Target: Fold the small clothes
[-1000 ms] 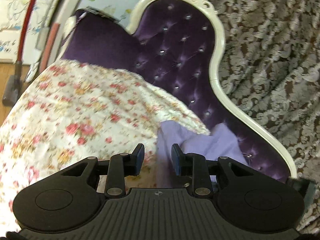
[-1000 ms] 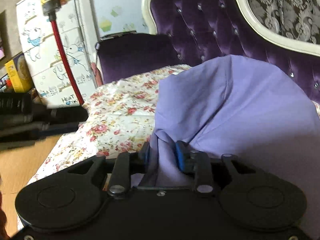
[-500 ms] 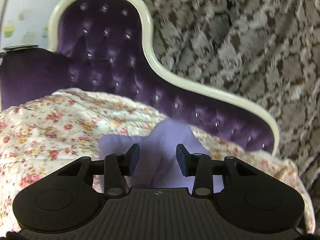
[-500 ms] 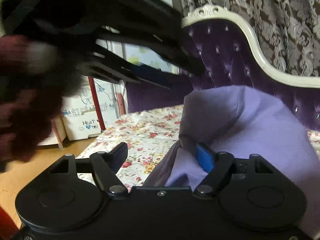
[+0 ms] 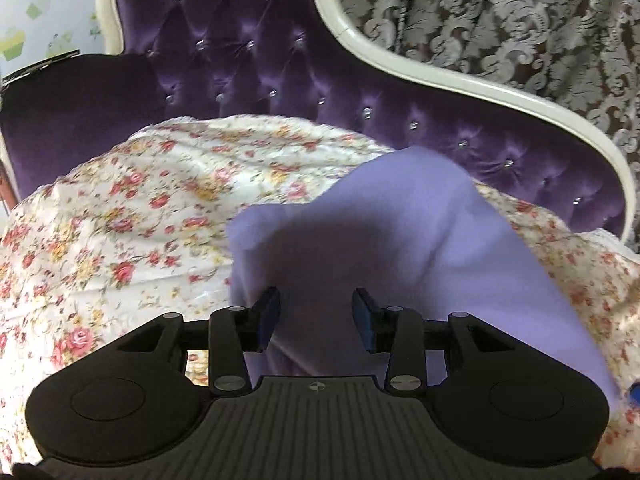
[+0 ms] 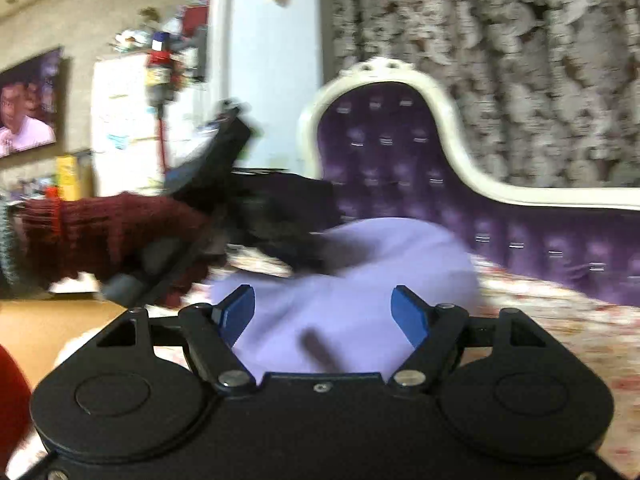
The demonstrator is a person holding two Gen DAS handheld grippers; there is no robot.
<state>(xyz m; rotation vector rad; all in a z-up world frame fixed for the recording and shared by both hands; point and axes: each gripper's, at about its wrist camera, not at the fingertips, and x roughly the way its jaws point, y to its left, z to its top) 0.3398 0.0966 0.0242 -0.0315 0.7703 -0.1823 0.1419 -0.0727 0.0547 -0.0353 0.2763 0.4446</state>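
On the floral bedspread sits a lavender garment, soft and rumpled into a puffy heap (plain, no print). It lies just ahead of both hand-held grippers: left hand-held gripper partly spread over it, right hand-held gripper spread wide, neither pinching. Tufted purple headboard behind.

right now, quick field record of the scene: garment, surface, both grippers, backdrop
garment: lilac cloth, rumpled and unfolded
surface: floral bedspread under the garment
left gripper: jaws apart over the cloth, pads not pressing it
right gripper: jaws wide apart, cloth lying loose between them, not gripped
backdrop: purple tufted headboard with cream frame, patterned curtain behind
other: dark red knit sleeve at left of the right wrist view, blurred
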